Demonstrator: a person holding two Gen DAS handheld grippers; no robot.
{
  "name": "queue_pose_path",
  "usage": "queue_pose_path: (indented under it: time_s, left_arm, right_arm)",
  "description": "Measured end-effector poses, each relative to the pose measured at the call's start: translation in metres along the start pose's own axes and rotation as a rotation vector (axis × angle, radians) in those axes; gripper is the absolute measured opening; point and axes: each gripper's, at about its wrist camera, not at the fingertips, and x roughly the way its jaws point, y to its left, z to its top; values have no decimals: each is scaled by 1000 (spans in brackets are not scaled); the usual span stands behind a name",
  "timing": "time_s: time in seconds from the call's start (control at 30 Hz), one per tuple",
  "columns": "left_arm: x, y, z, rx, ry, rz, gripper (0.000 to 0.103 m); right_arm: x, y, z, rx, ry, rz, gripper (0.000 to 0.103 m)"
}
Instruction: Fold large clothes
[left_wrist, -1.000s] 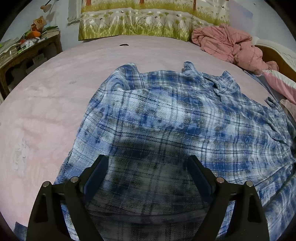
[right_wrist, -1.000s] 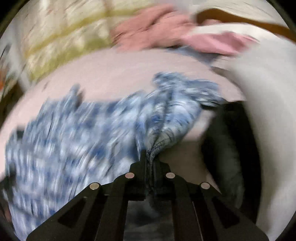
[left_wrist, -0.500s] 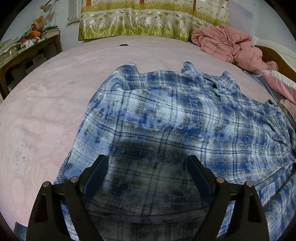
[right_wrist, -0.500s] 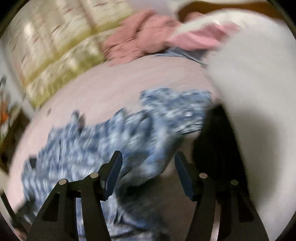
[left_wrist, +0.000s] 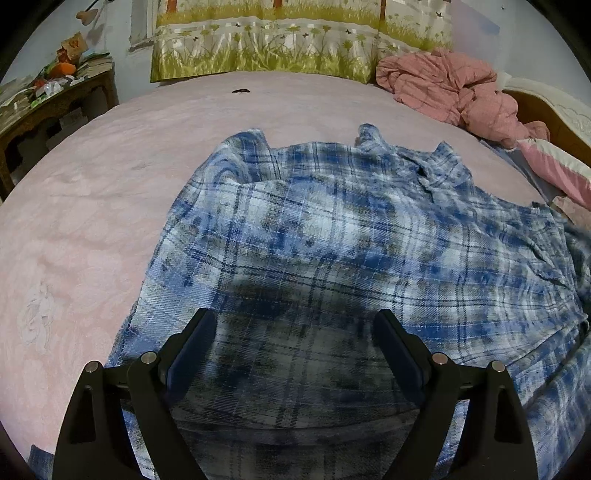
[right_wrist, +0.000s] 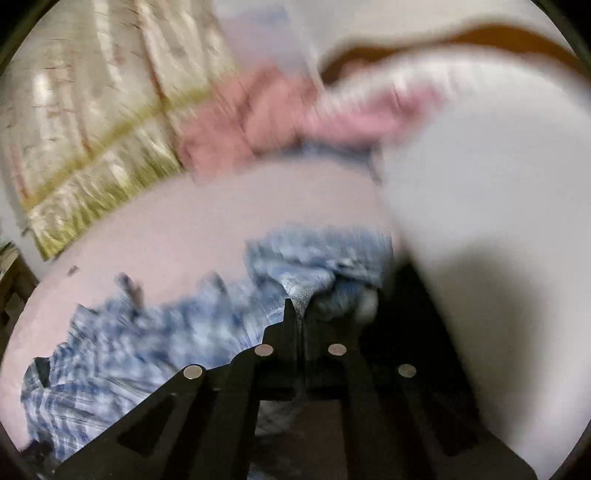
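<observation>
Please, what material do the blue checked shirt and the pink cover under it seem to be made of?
The blue checked shirt looks like soft woven cotton or flannel: matte, with a woven-in plaid and loose wrinkles. The pink cover seems a plush or embossed textile: matte, with faint raised floral patterns. Neither fibre can be confirmed by sight alone.

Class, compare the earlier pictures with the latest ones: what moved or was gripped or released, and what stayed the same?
The right gripper let go of the blue plaid flannel shirt, opened, then shut again on a bunched fold of it. In the left wrist view the shirt's right edge settled a little flatter. The left gripper stayed open and still above the shirt; the pink bedspread and crumpled pink quilt are unchanged.
</observation>
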Motion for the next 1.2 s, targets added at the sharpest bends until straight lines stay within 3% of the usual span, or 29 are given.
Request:
queue_pose_path:
  time_s: [0.07, 0.13, 0.2, 0.27, 0.33, 0.4, 0.47, 0.53, 0.57, 0.7, 0.83, 0.9, 0.97, 1.07, 1.2]
  left_arm:
    - [-1, -1, 0, 8, -6, -3, 89]
    - [-4, -4, 0, 20, -19, 5, 89]
    - [-7, -7, -1, 32, -33, 11, 89]
    - [-11, -11, -1, 49, -49, 15, 89]
    - [-15, -13, -2, 62, -67, 25, 89]
    - [-21, -14, -1, 71, -89, 32, 89]
    - [-27, -14, -2, 77, -111, 33, 89]
    - [-35, -16, -2, 89, -140, 28, 89]
    - [-39, -19, -2, 99, -155, 25, 89]
    - [-49, -30, -4, 150, -202, 47, 89]
    - [-46, -32, -6, 148, -211, 82, 89]
    - [-42, -28, -4, 131, -194, 70, 89]
    - [-39, -27, -4, 124, -182, 71, 89]
    - [-36, -30, -5, 141, -175, 76, 89]
    - [-37, -37, -7, 161, -187, 86, 89]
  right_arm:
    - [-24, 12, 7, -54, -82, 77, 2]
    - [-38, 34, 3, -145, -69, 220, 2]
    - [-34, 70, -22, -302, 103, 400, 2]
    - [-31, 105, -65, -457, 237, 456, 2]
    - [-19, 132, -105, -587, 370, 416, 4]
    - [-7, 140, -119, -600, 431, 391, 8]
    - [-6, 137, -114, -560, 429, 408, 20]
    - [-10, 133, -104, -509, 430, 455, 47]
    - [-15, 130, -97, -493, 408, 463, 49]
    - [-33, 110, -68, -424, 309, 447, 53]
    - [-29, 72, -41, -307, 241, 311, 53]
    - [-17, 65, -36, -346, 303, 274, 55]
    - [-5, 70, -44, -503, 421, 281, 55]
    - [9, 73, -58, -647, 414, 158, 55]
    - [30, 71, -65, -643, 432, 61, 55]
